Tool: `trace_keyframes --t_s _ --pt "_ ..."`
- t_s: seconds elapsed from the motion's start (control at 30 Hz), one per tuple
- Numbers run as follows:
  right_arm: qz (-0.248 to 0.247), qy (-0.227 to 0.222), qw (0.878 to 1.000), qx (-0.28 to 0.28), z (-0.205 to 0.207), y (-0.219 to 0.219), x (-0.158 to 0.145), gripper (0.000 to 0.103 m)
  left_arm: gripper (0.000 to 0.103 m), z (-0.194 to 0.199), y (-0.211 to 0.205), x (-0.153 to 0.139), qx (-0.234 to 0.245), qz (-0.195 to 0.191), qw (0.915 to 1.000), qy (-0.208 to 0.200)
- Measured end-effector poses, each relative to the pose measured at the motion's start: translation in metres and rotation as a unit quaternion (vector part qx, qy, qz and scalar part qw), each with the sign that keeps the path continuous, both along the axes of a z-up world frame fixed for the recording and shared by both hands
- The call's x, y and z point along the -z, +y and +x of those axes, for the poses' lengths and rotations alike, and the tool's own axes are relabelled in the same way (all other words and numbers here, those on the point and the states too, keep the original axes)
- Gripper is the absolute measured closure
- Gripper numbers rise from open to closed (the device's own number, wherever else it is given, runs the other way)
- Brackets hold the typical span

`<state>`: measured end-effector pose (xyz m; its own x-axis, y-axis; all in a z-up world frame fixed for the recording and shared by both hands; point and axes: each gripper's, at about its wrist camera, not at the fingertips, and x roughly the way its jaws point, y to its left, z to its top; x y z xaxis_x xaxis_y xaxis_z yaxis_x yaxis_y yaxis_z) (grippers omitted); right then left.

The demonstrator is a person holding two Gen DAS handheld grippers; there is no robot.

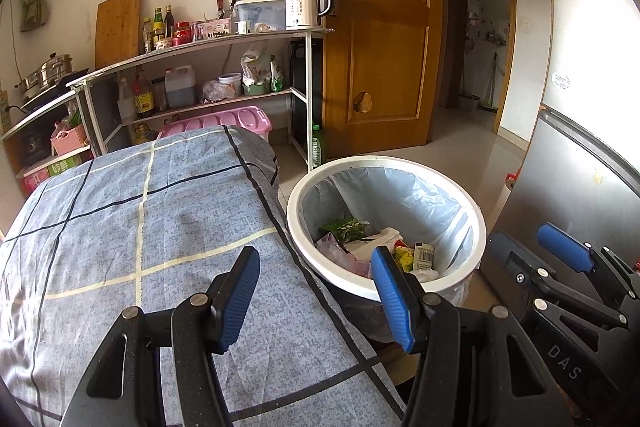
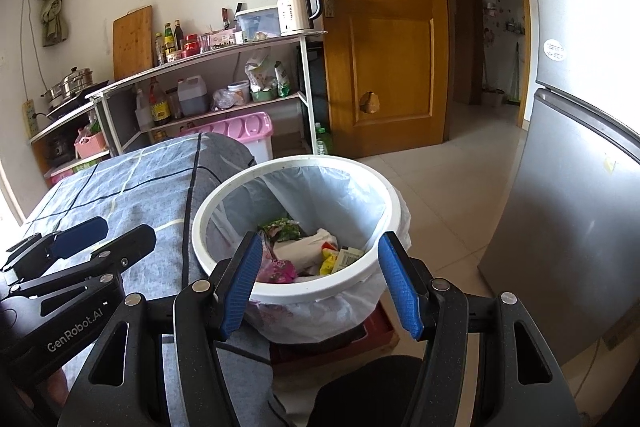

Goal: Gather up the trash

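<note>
2 wrist views over bin (image 1: 386, 223)

Left tongs (image 1: 316, 301) spread wide with nothing between the blue pads, held above the edge of a tabletop under a blue checked cloth (image 1: 132, 227); just beside the cloth, a white trash bin (image 1: 476, 223) lined with a pale bag, wrappers (image 1: 376, 247) heaped at the bottom; right tongs (image 1: 568, 255) at far right, near the bin's rim; behind, a shelf (image 1: 224, 43) with bottles and a kettle (image 1: 306, 3), beside a wooden door (image 1: 380, 27).

We see a table (image 1: 120, 227) w/ blue checked cloth (image 1: 168, 195); beside it, white bin (image 2: 296, 163) sits on a red crate (image 2: 380, 331), tiled floor (image 2: 440, 195) below.
</note>
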<state>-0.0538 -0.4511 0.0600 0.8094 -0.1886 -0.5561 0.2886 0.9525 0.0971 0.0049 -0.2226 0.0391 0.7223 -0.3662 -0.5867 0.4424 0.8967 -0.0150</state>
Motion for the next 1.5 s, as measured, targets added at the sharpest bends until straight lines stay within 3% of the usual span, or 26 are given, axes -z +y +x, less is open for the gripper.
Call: trace_keyframes --t_s 1.5 --pt "0.007 0.002 1.000 -0.003 -0.0018 0.0027 0.0011 0.042 0.045 0.0013 0.0002 0.0021 -0.003 0.004 0.9999 0.016"
